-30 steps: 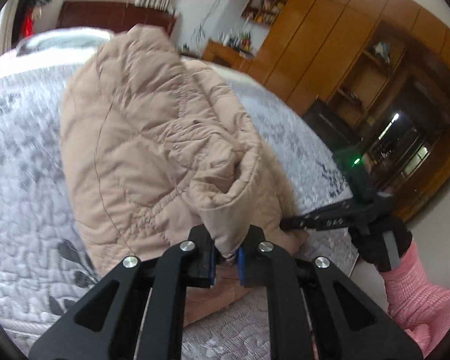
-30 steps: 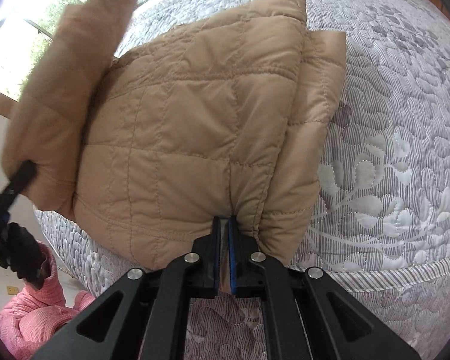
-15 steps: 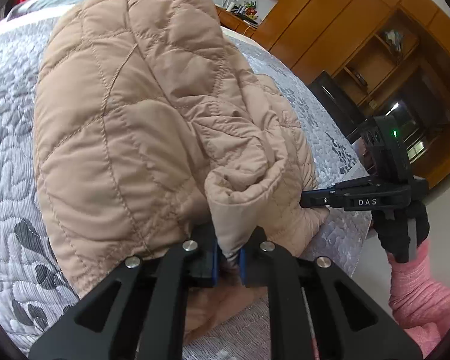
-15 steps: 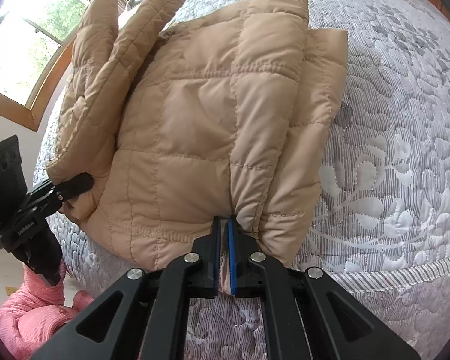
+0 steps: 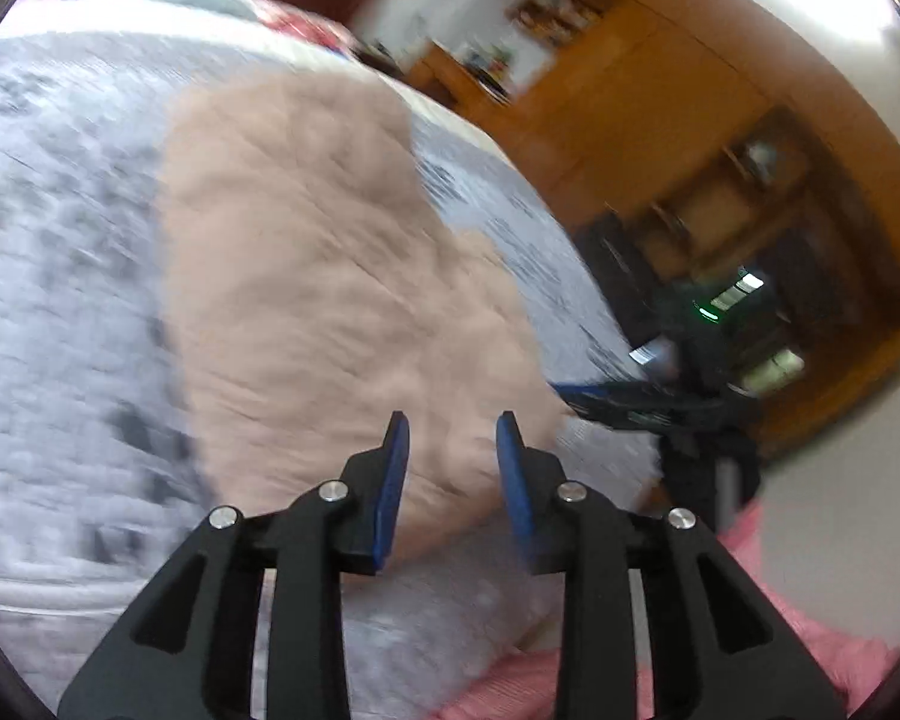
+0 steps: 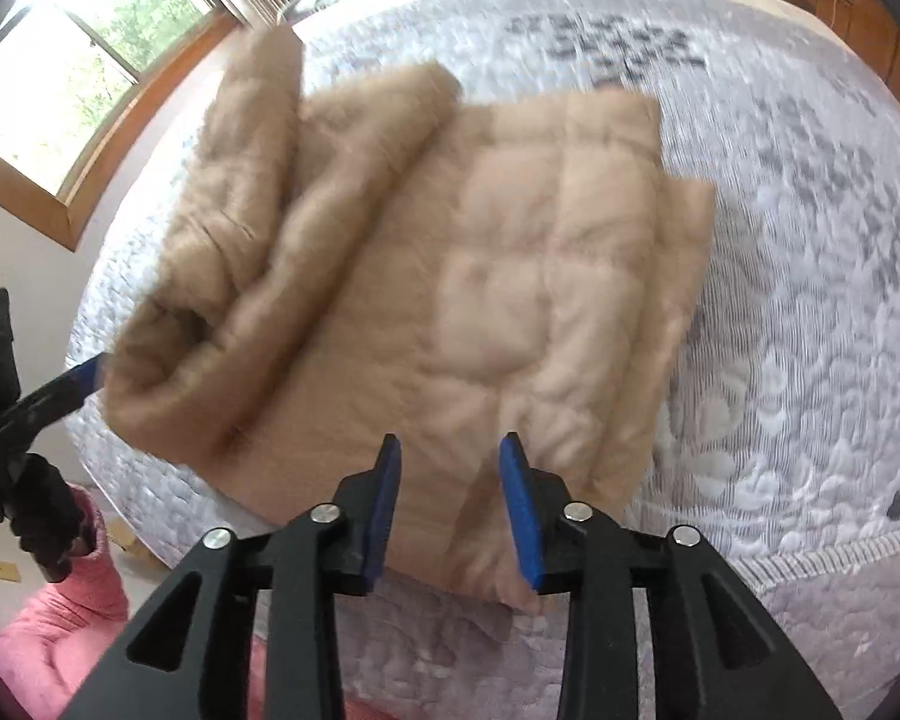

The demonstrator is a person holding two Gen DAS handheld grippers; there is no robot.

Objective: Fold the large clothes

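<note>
I'm seeing one tan quilted jacket (image 6: 450, 276) lying folded at centre frame on the grey patterned bed (image 6: 810, 360), its near hem reaching the mattress edge. My left gripper (image 5: 453, 450) and right gripper (image 6: 450, 468) are both gaping wide, holding nothing, with bare bedding showing at right.

One quilted jacket (image 6: 450, 276), one bed (image 6: 810, 360), two hand-held grippers.

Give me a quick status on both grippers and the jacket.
Left gripper open, holding nothing. Right gripper open, holding nothing. Tan quilted jacket lies folded on the bed, near its edge. Nothing in the way.
</note>
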